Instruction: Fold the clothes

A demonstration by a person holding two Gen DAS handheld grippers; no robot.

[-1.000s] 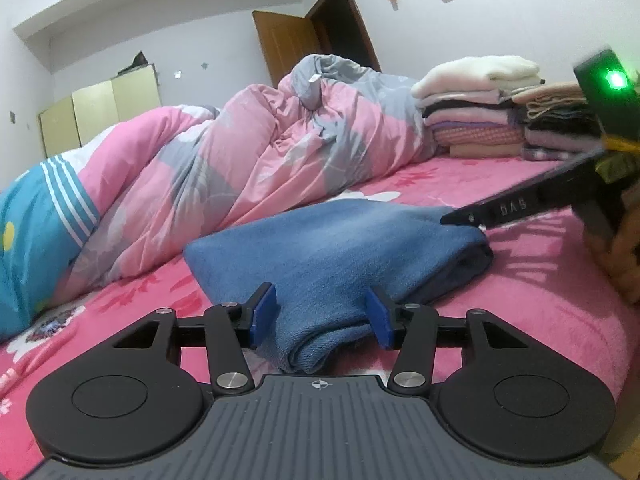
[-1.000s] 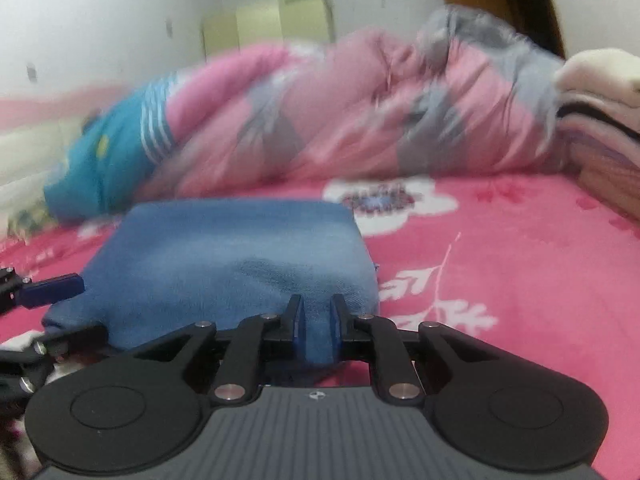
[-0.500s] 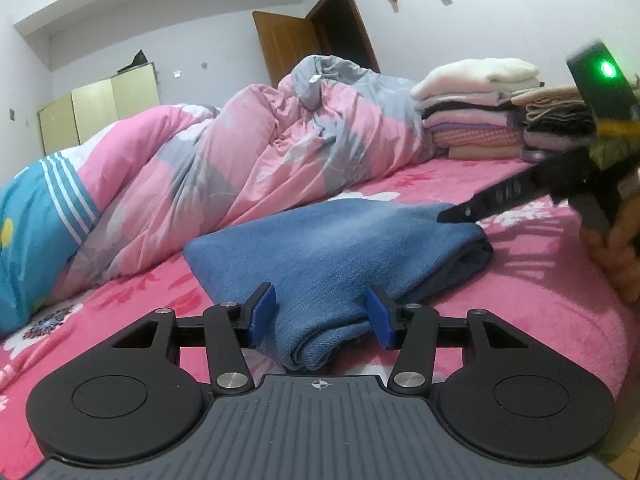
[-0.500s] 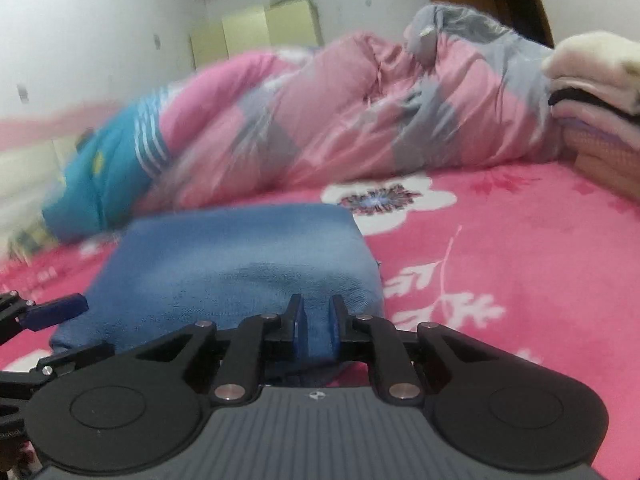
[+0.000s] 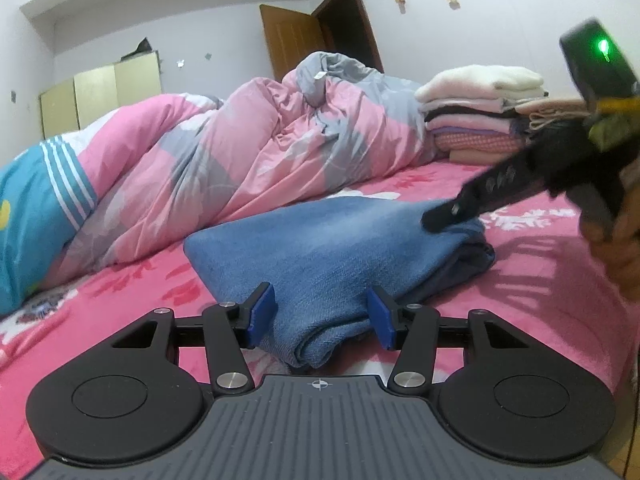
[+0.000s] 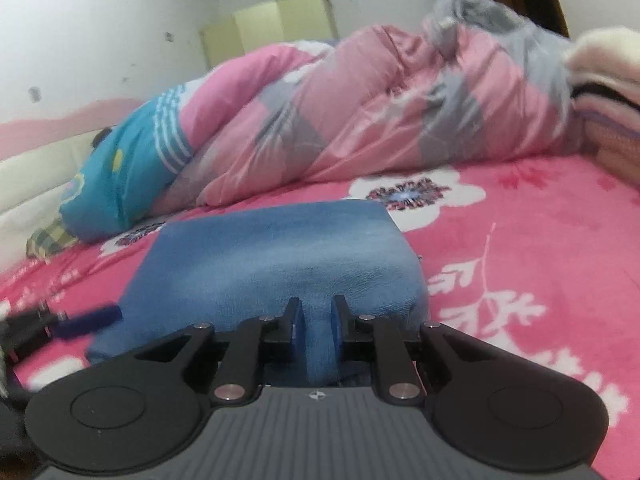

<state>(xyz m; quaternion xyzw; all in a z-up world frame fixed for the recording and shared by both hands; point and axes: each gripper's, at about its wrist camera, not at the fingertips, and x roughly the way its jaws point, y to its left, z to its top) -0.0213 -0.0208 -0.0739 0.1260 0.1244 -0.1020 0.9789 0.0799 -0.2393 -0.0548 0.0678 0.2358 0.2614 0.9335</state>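
Left gripper [image 5: 321, 316]: we are holding it low over the bed, its blue pads standing well apart on either side of the near folded corner of the blue garment [image 5: 332, 248]; the pads are not pressing the cloth.
Right gripper [image 6: 316, 322]: we are pinching a raised tuck of the blue garment [image 6: 272, 264] between its narrow-set pads, and the jaws are easing open with the cloth between them.
Right gripper seen from the left camera: its black finger tip [image 5: 452, 212] is resting at the far right corner of the garment, with our hand [image 5: 624, 240] wrapping the handle at the frame's right edge.
Left gripper seen from the right camera: one blue pad [image 6: 90, 318] is showing at the garment's left edge, blurred, so we cannot say whether it is touching the cloth.
Blue garment: it is lying folded into a thick rectangle on the pink floral bedsheet [image 5: 520, 280], directly ahead of both grippers, layered edges facing the left camera.
Quilt [image 5: 260, 152]: a pink and grey quilt is bunching up behind the garment, apart from it.
Folded stack [image 5: 480, 112]: folded clothes are sitting piled at the far right of the bed, well apart from the garment.
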